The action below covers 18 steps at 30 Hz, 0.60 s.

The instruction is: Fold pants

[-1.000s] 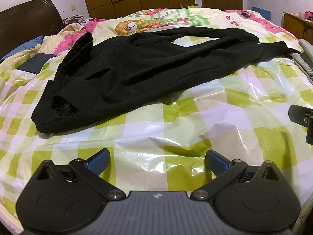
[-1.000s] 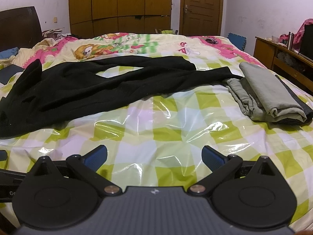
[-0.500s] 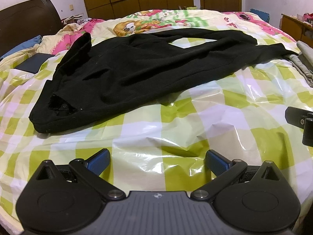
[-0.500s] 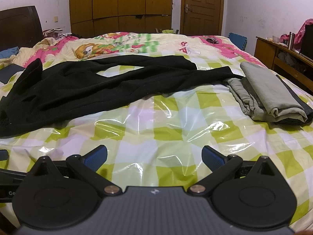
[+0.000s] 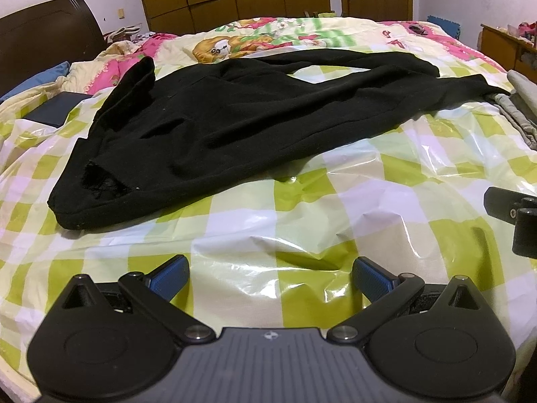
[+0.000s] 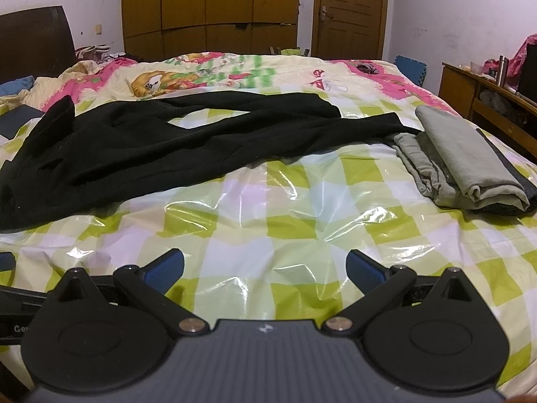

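Lying spread across the bed (image 6: 302, 208), black pants (image 5: 255, 114) unfolded: waistband at the near left (image 5: 94, 208), both legs running right and slightly apart, cuffs ending against a folded grey stack (image 6: 463, 161). Nothing folded yet; judged to be the approach before the first grasp.

Left gripper (image 5: 270, 277) released, jaws wide, nothing between them, hovering over the checkered plastic sheet (image 5: 302, 208) short of the waistband. Right gripper (image 6: 265, 268) likewise released and empty, well short of the legs.

Recommended for the step:
- Taking the waistband with the left gripper and a cuff with the right.
- Pinching cloth only; glossy sheet beneath looks slippery and liable to lift with the fabric.
- Laying one leg squarely over the other before folding lengthwise; flattening the raised flap at the far left (image 5: 134, 80) first.
- Smoothing the creases near the hip opening (image 5: 100, 184), since bunched cloth is likely to spoil the fold.

Surroundings noted: dark flat item (image 5: 53, 110) beside the upper waist end, near but apparently not touching. Grey stack touching or overlapping the nearer cuff; exact contact unclear. Risk of dragging that stack when the cuff lifts. Patterned quilt (image 6: 208, 77) behind the pants, wardrobe (image 6: 208, 10), door and side cabinet (image 6: 486, 94) well clear of the work.
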Motion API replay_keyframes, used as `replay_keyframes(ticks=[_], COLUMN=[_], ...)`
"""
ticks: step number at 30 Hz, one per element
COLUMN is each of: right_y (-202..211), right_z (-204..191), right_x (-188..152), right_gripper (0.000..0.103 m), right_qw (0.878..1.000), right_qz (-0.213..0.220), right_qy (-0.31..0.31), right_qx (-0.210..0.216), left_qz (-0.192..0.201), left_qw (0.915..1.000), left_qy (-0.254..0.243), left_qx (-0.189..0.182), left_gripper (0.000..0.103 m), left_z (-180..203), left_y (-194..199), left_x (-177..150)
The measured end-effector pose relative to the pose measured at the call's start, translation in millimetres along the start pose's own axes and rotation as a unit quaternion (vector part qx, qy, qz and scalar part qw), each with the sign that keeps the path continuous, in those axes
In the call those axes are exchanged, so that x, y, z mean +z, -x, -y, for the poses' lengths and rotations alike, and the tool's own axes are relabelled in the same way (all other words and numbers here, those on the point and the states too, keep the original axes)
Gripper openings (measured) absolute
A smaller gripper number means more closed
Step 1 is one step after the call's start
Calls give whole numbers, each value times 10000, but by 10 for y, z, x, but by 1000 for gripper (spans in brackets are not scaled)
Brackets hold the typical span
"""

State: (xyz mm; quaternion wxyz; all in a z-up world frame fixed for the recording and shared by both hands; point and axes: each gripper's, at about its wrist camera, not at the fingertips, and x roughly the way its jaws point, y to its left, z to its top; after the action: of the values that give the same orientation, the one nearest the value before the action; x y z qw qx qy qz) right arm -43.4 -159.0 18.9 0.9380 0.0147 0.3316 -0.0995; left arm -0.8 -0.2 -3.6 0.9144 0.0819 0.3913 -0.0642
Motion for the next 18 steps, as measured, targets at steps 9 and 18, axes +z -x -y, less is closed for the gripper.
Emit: replay_keyframes(ticks=[9,18], right_y=[-20,-34], right_z=[-29,-77], right_x=[-10,-8], right_gripper=[102,102], right_qw=[10000,9998], right_qz=[-43,-51], right_qy=[77,172], right_qx=[5,62], left_qz=[22,52], left_qw=[9998,9998], left_qy=[141,64], left_qx=[-171,-157], left_gripper=[103,103], left_z=[-70,-49], left_y=[-4,-7], left_x=[-3,2])
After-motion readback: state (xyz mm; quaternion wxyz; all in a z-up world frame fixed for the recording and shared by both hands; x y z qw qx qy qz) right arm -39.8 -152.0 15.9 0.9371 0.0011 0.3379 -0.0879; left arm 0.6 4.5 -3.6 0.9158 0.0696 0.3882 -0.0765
